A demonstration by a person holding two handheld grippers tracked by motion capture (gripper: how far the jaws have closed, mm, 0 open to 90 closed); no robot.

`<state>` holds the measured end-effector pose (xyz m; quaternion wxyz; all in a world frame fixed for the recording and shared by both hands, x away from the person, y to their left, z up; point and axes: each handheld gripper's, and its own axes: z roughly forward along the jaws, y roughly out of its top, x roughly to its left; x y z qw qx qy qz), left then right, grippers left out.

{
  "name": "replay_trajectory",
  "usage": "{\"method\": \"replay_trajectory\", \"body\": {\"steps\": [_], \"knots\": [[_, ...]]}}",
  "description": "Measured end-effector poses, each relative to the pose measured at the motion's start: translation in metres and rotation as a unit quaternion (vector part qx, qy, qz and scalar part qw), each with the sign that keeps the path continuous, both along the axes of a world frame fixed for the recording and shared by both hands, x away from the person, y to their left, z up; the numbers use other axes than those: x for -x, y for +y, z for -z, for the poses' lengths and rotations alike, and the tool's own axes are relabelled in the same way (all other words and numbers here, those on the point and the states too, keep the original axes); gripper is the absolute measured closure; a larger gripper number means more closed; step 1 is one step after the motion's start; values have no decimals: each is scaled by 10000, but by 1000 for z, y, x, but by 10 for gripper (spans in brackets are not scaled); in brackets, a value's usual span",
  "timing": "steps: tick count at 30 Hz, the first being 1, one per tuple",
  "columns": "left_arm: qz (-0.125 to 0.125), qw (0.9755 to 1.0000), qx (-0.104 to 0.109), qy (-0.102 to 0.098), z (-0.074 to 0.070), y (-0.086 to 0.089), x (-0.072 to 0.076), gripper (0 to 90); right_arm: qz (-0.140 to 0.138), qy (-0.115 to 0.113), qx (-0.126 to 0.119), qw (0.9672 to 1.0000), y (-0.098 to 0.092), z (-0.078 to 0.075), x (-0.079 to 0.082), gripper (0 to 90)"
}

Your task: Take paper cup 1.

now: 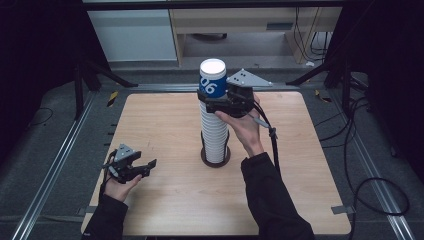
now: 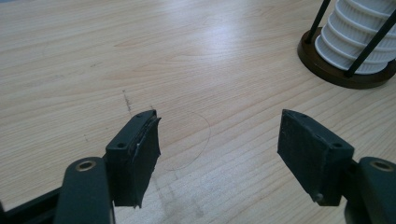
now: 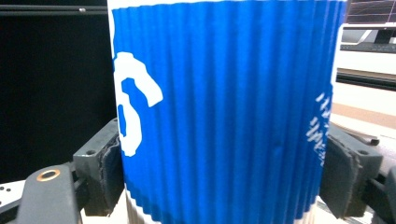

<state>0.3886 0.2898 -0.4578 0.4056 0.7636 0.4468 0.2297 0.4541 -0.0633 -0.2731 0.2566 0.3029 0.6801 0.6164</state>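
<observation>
1. Worktop (image 1: 165, 200): light wood, carries a dark round holder (image 1: 215, 161) w/ a tall stack of white cups (image 1: 214, 135).
2. Blue cup (image 1: 212, 80): sits atop the stack, mid-worktop.
3. Right claw (image 1: 220, 102): pads pinching the blue cup's ribbed sides.
4. Left claw (image 1: 145, 167): spread, nothing between, low over bare wood near front-left.

The person's right hand (image 1: 243, 125) reaches forward and up from a dark sleeve, forearm angled toward the table's middle, carrying the right gripper (image 1: 212, 102) raised and roughly level, its grey plate on top and its jaws closed in against what stands between them. The left hand (image 1: 119, 187) rests low near the table's left side, palm up under the left gripper (image 1: 148, 166), whose jaws stand apart with nothing between them.
</observation>
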Motion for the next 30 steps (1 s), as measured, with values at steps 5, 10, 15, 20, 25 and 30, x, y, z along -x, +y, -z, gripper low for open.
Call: {"method": "replay_trajectory", "body": {"steps": [5, 10, 15, 20, 25, 30], "knots": [[-1, 10000, -2, 4, 0, 0, 0, 288, 30, 10, 54, 10000, 0, -2, 1, 177], [-7, 10000, 9, 5, 0, 1, 0, 287, 71, -54, 46, 9999, 0, -3, 4, 185], [-12, 10000, -8, 23, 0, 0, 0, 286, 107, -231, 50, 9997, -2, -14, 8, 189], [-15, 10000, -15, 22, 0, 0, 0, 286, 71, -239, -33, 9997, -4, -20, 10, 194], [-20, 10000, -14, 32, 1, 0, -1, 285, 50, -306, -44, 9995, -4, -26, 10, 197], [-13, 10000, -24, 35, 1, 0, 0, 283, 23, -388, -92, 9992, -4, -38, 12, 201]]}}
